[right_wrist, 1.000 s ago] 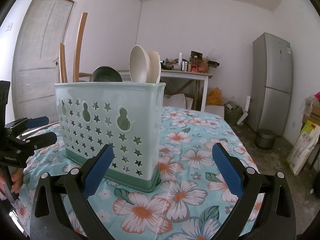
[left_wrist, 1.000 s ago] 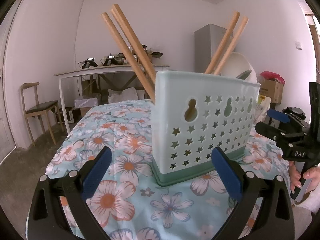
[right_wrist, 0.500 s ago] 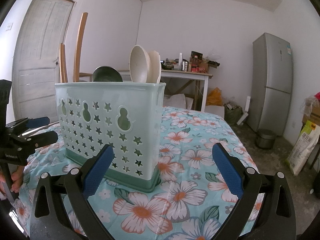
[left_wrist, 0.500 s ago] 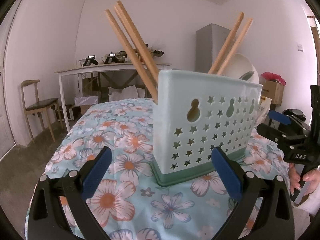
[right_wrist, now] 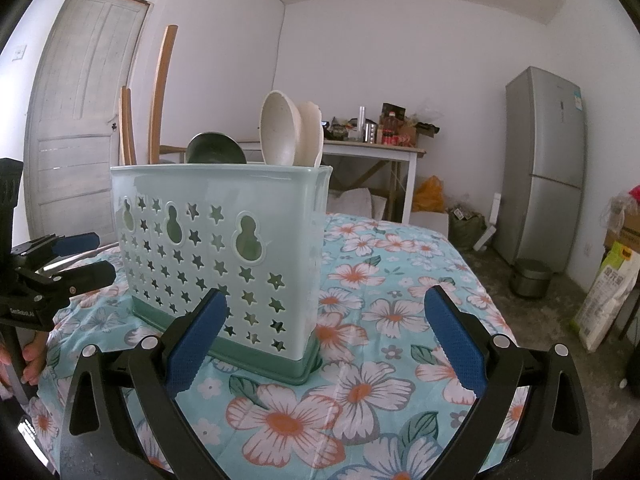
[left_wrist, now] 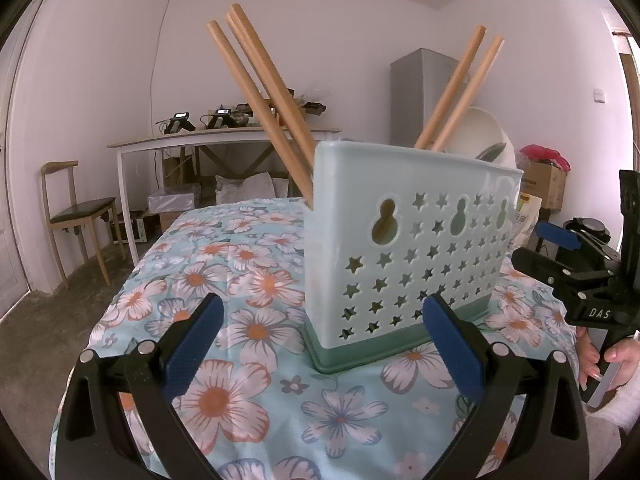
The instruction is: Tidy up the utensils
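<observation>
The mint utensil caddy [left_wrist: 408, 248] stands upright on the floral tablecloth [left_wrist: 248, 264], wooden chopsticks [left_wrist: 264, 92] leaning out of one end, pale spoons [right_wrist: 290, 134] and a dark ladle [right_wrist: 216, 150] at the other. The left gripper [left_wrist: 320, 344] sits low and level before it, jaws spread wide, empty, near one corner. The right gripper [right_wrist: 322, 342] faces the opposite corner likewise, wide and empty, not touching.

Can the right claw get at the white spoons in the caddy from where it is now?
Probably yes. The right claw is open and empty, and the white spoons stick up above the caddy rim at its near end, with nothing between. It would need to rise above the rim first.
</observation>
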`<state>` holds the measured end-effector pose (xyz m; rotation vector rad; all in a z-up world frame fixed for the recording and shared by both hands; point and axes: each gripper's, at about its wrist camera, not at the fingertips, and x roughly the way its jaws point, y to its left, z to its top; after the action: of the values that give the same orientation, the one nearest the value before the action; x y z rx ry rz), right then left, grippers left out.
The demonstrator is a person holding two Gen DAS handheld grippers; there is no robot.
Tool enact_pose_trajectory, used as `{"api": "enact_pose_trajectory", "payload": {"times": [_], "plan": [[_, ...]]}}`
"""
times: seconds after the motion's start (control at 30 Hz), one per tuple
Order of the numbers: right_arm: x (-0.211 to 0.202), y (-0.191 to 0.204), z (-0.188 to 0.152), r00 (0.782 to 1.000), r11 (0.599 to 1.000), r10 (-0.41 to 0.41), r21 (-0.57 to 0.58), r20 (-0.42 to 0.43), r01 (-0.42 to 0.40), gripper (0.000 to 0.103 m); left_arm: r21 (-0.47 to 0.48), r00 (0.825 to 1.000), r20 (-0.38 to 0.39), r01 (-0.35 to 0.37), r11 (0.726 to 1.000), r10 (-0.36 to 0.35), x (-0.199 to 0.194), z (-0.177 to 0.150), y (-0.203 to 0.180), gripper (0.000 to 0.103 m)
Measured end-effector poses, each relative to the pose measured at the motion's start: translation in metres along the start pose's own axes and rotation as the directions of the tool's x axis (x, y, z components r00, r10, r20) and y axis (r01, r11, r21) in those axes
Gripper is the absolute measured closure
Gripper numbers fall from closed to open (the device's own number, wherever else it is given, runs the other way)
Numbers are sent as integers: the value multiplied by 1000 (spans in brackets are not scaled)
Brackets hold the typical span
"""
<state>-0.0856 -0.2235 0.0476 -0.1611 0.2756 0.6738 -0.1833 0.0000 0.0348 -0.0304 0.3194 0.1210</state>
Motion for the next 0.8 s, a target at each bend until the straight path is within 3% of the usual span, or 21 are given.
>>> {"api": "enact_pose_trajectory", "payload": {"times": [0.8], "plan": [[0,0,0,1000,1000,0,-1,0,0,8,34,1000,12,-4,999,3,-6,-2,-12,5]]}}
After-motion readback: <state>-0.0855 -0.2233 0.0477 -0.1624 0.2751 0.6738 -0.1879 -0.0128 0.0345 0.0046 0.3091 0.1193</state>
